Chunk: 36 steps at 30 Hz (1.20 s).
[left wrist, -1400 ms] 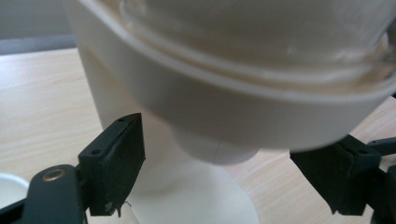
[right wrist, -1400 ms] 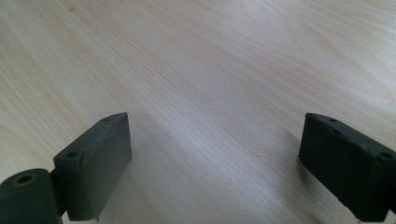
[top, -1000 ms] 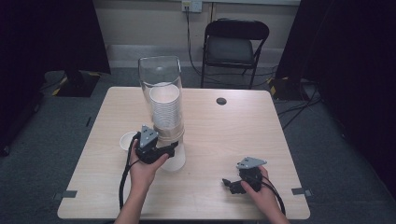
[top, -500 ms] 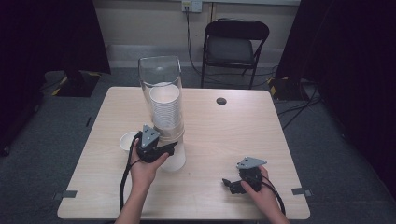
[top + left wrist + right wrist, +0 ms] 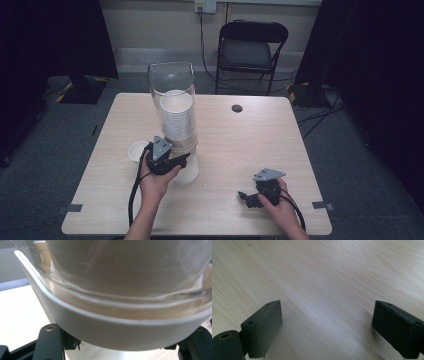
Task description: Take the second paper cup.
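Loose cup (image 5: 137,151) beside cup dispenser (image 5: 175,117)

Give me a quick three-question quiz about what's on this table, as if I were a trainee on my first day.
1. True or false: the right gripper holds a cup.
2. What fills the clear tube of the cup dispenser?
A. paper cups
B. marbles
C. water
3. Fill in: one loose cup stands on the table to the ____ of the left gripper, as the high view shows it.

Key:
1. False: its jaws stand apart over bare wood.
2. A
3. left
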### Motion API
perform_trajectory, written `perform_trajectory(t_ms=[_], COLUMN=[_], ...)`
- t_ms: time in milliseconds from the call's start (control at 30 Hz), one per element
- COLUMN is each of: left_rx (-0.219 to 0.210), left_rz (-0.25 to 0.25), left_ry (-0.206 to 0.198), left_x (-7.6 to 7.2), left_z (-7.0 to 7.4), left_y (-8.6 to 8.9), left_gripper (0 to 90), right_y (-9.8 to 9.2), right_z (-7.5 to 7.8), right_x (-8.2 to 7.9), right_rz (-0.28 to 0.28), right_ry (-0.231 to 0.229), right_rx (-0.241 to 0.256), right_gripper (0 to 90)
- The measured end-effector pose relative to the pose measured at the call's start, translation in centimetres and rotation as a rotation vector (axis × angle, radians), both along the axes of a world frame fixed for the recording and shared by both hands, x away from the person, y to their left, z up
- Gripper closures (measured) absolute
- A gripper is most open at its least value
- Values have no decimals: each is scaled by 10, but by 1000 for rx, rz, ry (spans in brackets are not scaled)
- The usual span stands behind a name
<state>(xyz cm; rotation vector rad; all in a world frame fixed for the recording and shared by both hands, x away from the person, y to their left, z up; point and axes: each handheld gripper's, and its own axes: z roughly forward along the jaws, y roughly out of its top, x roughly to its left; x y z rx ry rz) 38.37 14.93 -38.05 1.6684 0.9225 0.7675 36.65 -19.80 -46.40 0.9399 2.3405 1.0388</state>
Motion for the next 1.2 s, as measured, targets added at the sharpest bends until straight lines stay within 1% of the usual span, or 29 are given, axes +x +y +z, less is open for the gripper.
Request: perform_trajectory(t_ms=[33, 100, 133, 233, 267, 300, 333, 400, 467, 533, 667, 700, 767, 833, 867, 900, 933, 967, 1100, 1133, 1167, 1200], left_rx=[-4, 5, -14, -17, -6, -6, 8, 11, 24, 26, 30, 22, 40, 26, 40, 36, 74, 80, 72, 40, 68, 82], left_rz=[4, 9, 6, 8, 19, 19, 7, 11, 15, 17, 23, 25, 24, 26, 27, 28, 26, 30, 25, 28, 24, 26], left_ry=[-2, -7, -14, -14, -12, -12, -13, -9, -14, -16, -8, -4, -8, -8, -7, -8, -3, 0, -4, -9, -2, 3], left_x=[0, -1, -1, -1, -1, -1, -1, -1, -2, -2, -2, -2, -2, -3, -3, -3, -3, -3, -3, -3, -3, -3], left_z=[0, -1, -2, -3, -2, -2, -2, -2, -1, -2, -1, -1, -1, -2, -1, -2, 0, 1, -1, -2, -1, 0], left_y=[-1, 0, -1, -2, -2, -2, -1, -2, -2, -3, -3, -4, -3, -4, -4, -5, -3, -3, -3, -5, -3, -3], left_gripper=[346, 346, 346, 347, 347, 347, 347, 348, 349, 349, 350, 351, 351, 352, 352, 352, 353, 352, 353, 353, 353, 353], right_y=[0, 0, 0, 0, 0, 0, 0, 0, 0, 0, 0, 0, 0, 0, 0, 0, 0, 0, 0, 0, 0, 0], right_z=[0, 0, 0, 0, 0, 0, 0, 0, 0, 0, 0, 0, 0, 0, 0, 0, 0, 0, 0, 0, 0, 0], right_x=[0, 0, 0, -1, -1, -1, -1, -1, -1, -1, -1, -1, -1, -1, -1, -1, -1, -1, -1, -1, -1, -1], right_rz=[-1, -3, -4, -7, -8, -8, -8, -9, -11, -11, -11, -11, -12, -11, -11, -11, -12, -11, -14, -14, -14, -13], right_ry=[0, 0, 0, 0, 1, 1, 0, 1, 2, 2, 2, 1, 1, 0, 0, 1, 2, 0, 3, 3, 3, 3], right_rx=[0, 0, 0, 0, 0, 0, 0, 2, 2, 1, 2, 1, 1, 2, 2, 2, 1, 2, 2, 2, 1, 2], right_gripper=[86, 86, 85, 86, 86, 86, 86, 85, 86, 86, 86, 86, 86, 86, 86, 86, 86, 86, 86, 86, 86, 86])
